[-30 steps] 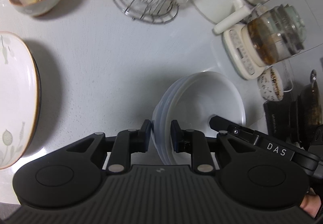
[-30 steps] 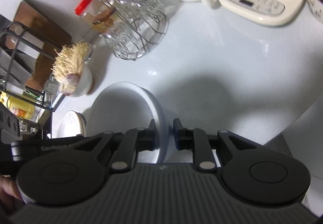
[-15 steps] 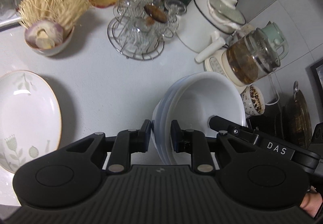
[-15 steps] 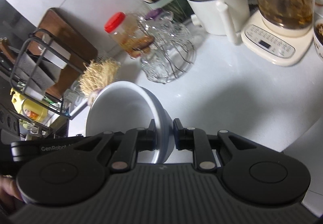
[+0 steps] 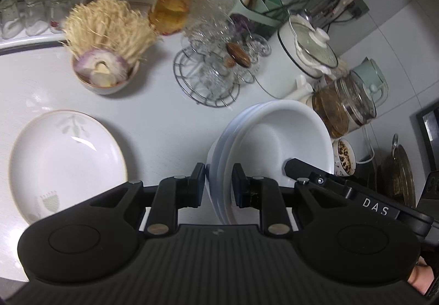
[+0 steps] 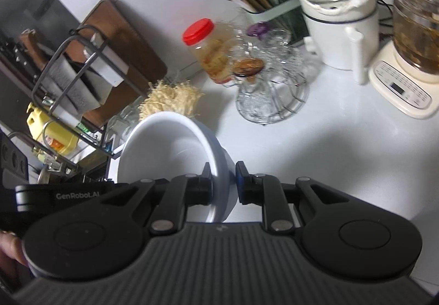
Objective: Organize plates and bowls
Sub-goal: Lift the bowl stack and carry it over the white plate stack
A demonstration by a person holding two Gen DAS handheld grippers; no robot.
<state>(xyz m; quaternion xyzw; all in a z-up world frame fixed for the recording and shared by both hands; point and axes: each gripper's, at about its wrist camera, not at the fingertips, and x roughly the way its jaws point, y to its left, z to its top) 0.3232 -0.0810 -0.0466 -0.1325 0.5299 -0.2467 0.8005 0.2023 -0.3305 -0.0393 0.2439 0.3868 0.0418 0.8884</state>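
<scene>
Both grippers clamp the stack of white bowls (image 5: 277, 134): the left gripper (image 5: 218, 181) on one rim, the right gripper (image 6: 223, 181) opposite. A patterned plate (image 5: 65, 162) lies left of the stack.

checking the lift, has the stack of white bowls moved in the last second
Yes. The stack of white bowls, clamped by both grippers, has risen off the counter: the floral plate and wire glass rack now look smaller and farther below.
</scene>
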